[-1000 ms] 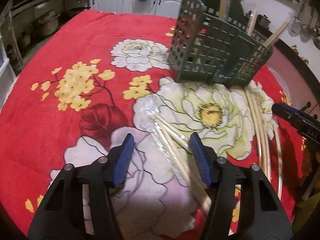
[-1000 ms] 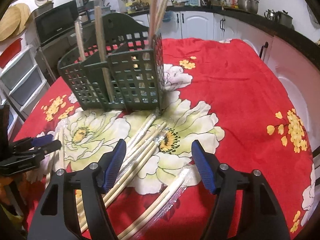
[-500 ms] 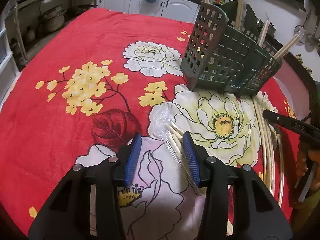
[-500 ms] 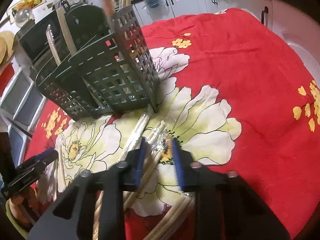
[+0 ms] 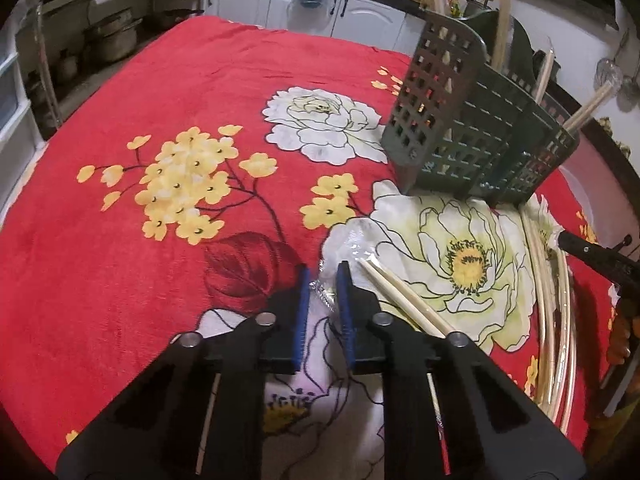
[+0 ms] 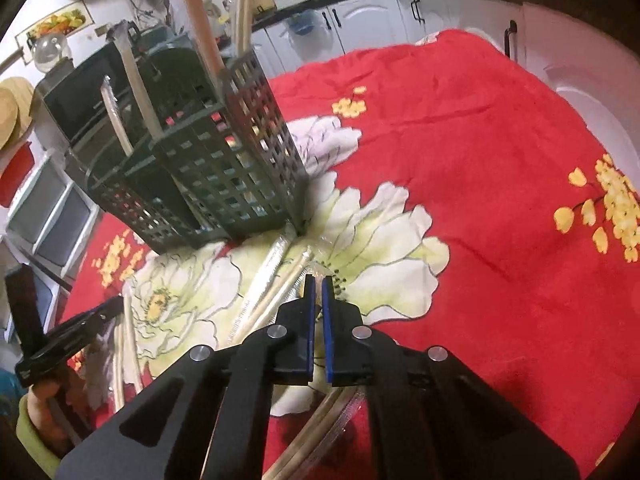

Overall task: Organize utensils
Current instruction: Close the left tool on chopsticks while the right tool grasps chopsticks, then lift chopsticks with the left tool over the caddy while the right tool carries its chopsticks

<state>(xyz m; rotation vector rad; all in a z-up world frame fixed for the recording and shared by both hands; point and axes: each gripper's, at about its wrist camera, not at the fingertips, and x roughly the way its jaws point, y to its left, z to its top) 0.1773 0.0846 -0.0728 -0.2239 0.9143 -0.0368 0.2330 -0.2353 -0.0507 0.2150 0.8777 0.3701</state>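
Left wrist view: left gripper [image 5: 322, 276] pinches the chopstick wrapper [image 5: 340, 246] near the table's [image 5: 120, 200] middle; right gripper [image 6: 316, 284] looks nearly closed, contents unclear. Lift straight toward basket [image 5: 472, 148].

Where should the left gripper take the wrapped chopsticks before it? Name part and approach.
Take the chopsticks on their stiff wooden shafts, from above, fingers across them: they lie flat and diagonal. The left gripper straddles only the limp wrapper tail beside them.

The utensil basket [image 5: 476, 148] stands on the tablecloth [image 5: 180, 92], wrapped chopsticks [image 6: 266, 280] lying before it.
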